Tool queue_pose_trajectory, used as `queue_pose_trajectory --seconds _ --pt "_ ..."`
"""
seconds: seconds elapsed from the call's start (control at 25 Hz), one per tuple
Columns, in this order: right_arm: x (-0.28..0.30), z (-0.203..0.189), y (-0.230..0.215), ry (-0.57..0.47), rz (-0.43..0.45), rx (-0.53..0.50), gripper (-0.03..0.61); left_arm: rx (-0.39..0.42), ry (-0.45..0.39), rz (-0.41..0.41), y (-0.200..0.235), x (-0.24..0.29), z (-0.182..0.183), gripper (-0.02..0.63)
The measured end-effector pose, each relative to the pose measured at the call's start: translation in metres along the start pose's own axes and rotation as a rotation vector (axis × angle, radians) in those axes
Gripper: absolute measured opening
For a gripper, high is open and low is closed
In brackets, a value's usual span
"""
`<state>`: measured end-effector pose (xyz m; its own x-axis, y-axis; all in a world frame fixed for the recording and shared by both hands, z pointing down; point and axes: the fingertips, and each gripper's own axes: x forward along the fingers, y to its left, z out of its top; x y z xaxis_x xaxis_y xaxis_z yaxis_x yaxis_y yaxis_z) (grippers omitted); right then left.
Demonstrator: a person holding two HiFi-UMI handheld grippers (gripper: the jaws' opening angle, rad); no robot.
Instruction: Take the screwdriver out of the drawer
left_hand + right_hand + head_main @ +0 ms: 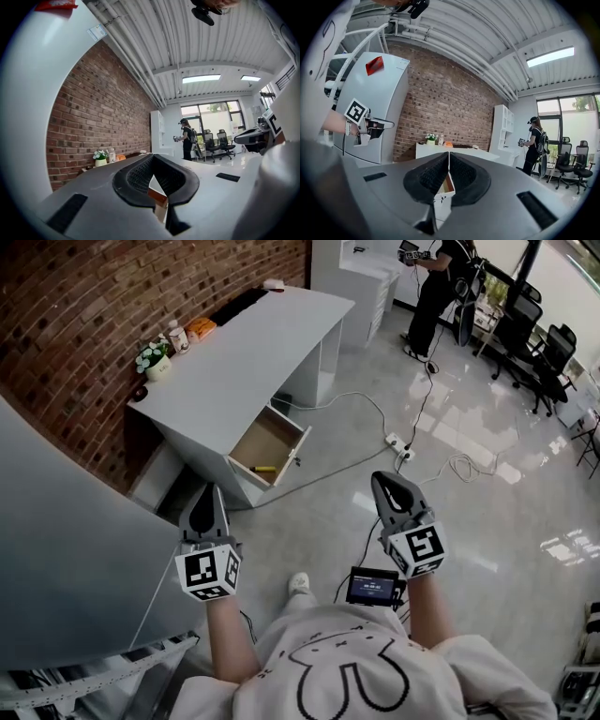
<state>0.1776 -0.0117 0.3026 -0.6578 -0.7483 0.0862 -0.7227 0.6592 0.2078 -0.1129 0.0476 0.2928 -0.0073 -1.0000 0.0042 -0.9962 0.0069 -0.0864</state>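
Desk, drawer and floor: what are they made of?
Desk: white board, matte painted or laminate look, flat even top.
Drawer: white front, bare tan wood-like inside, probably plywood or fibreboard.
Floor: glossy pale tile or polished stone, mirrors window light.

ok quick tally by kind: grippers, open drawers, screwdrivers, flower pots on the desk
grippers: 2, left gripper and right gripper
open drawer: 1
yellow screwdriver: 1, lying in that drawer
flower pot: 1
total: 5
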Motion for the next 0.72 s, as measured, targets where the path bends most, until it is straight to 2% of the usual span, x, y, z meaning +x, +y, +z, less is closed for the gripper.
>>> queue_pose_trajectory --seconds 0.24,0.48,0.72 --pt "0.06 0.008 0.004 0.022 -0.027 -0.01 0.021 -0.016 -0.011 -0.042 0.047 0.058 0.0 0.012" --pt "0.096 0.008 0.001 0.045 -0.025 -0.032 0.021 -0.025 -0.015 -0.06 0.067 0.088 -0.007 0.012" --pt "0.134 0.015 -0.006 0.013 0.011 -0.036 0.021 -0.031 -0.019 -0.014 0.09 0.1 -0.012 0.012"
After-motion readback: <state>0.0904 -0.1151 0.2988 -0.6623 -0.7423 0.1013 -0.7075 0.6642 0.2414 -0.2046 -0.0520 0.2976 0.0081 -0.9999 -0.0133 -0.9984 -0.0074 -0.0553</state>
